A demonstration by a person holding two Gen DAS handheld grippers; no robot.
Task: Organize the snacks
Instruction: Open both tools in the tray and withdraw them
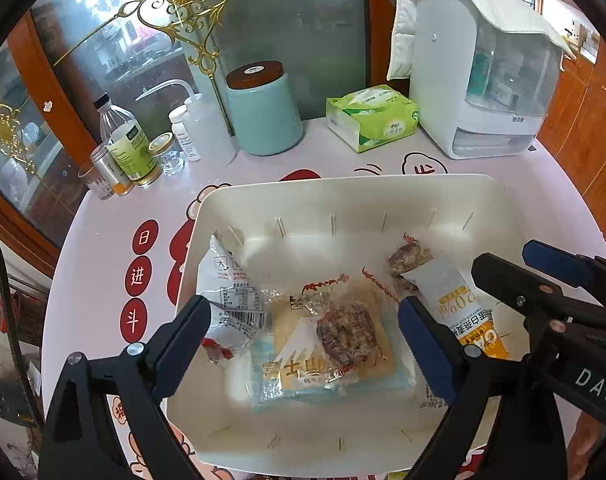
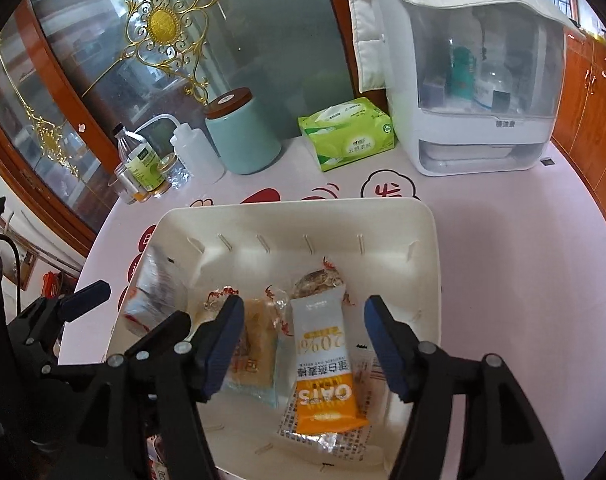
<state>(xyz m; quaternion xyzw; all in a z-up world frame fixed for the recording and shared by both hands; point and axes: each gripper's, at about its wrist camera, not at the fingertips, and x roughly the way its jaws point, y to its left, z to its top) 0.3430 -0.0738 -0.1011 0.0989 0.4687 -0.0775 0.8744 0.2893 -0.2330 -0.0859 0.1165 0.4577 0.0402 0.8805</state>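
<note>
The left gripper [image 1: 305, 332] and the right gripper [image 2: 303, 340] hang over the cream bin [image 2: 427, 264], both with jaws spread and holding nothing, above the oat bar [image 2: 323, 364] and the cake packet [image 1: 331, 352] lying inside it.

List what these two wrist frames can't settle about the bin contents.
- Oat bar: left wrist view hides its lower end behind that gripper's right finger.
- Packet under the oat bar: right wrist view shows only printed edges, brand unreadable.
- Mount Fuji cracker pack: right wrist view covers part with the right gripper's left finger.
- White bin: near rim cut off by both frames' bottom edges.
</note>
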